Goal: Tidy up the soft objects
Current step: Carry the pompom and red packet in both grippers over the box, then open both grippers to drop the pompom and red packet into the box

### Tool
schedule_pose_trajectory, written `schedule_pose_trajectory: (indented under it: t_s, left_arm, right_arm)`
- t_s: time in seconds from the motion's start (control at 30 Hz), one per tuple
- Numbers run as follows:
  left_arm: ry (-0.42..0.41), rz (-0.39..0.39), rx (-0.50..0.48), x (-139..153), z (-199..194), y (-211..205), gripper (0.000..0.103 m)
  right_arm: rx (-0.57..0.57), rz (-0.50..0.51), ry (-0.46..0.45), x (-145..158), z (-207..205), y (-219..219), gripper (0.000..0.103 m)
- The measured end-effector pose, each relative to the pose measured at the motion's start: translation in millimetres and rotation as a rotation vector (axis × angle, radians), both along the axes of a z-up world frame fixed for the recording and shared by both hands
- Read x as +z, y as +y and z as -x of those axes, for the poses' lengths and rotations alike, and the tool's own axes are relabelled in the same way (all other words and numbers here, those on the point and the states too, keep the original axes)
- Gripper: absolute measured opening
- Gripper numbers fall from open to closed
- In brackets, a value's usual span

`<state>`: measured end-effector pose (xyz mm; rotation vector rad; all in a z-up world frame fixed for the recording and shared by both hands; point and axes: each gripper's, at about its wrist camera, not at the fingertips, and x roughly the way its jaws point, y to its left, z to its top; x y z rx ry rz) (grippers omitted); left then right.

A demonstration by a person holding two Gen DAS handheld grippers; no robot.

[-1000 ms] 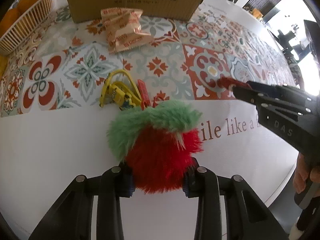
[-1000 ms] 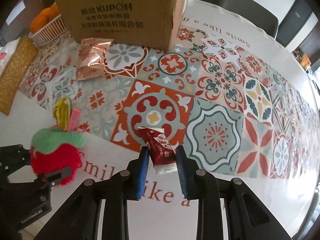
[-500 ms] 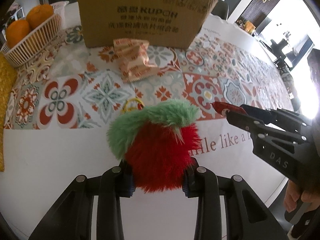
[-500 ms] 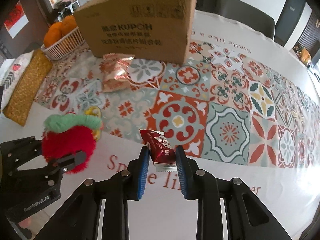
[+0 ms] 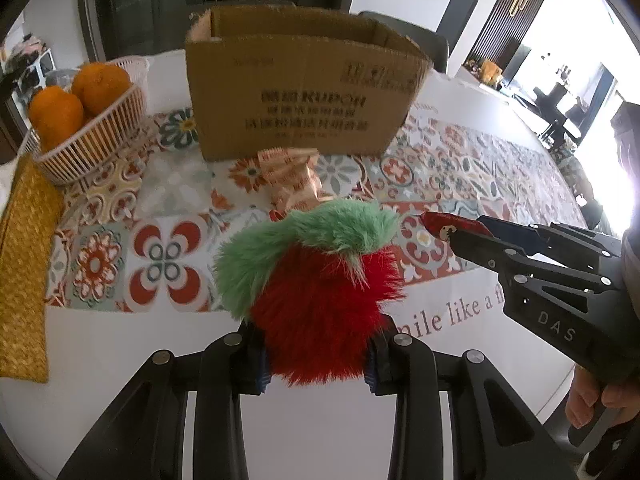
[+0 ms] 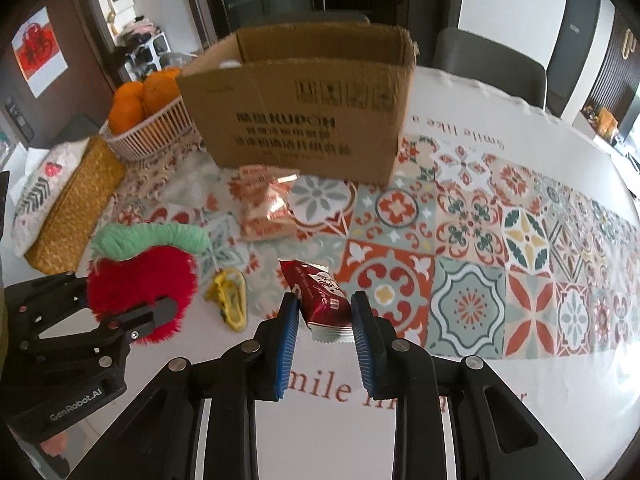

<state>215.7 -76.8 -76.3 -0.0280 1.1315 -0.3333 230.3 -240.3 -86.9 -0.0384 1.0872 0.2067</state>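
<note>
A fluffy red plush ball with a green tuft (image 5: pixel 320 292) is clamped between the narrowly set jaws of the left gripper (image 5: pixel 316 356), above the white tablecloth (image 5: pixel 100 352). A dark red foil snack packet (image 6: pixel 324 300) is pinched by the right gripper (image 6: pixel 325 320). An open brown cardboard box (image 6: pixel 304 120) stands beyond, with pale orange snack packets (image 6: pixel 264 208) lying just before it.

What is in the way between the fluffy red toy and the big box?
Nothing tall. The fluffy red toy is lifted, and only flat snack packets lie on the table before the open cardboard box.
</note>
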Motion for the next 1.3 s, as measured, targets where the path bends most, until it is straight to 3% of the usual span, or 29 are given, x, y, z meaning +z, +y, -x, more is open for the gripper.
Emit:
schedule_pose_trajectory:
  t_s: [0.57,1.3]
  left_arm:
    - [-0.091,0.03,-0.005,44.2,-20.5,19.0,0.034]
    - [-0.211,0.016,-0.006,95.0,-75.7,25.9,0.034]
  right_arm:
    - [-0.006,-0.048,-0.129,47.0,-13.1,16.6,0.028]
    - [-0.037,-0.094,-0.231,91.6,-66.2,19.4,0.028]
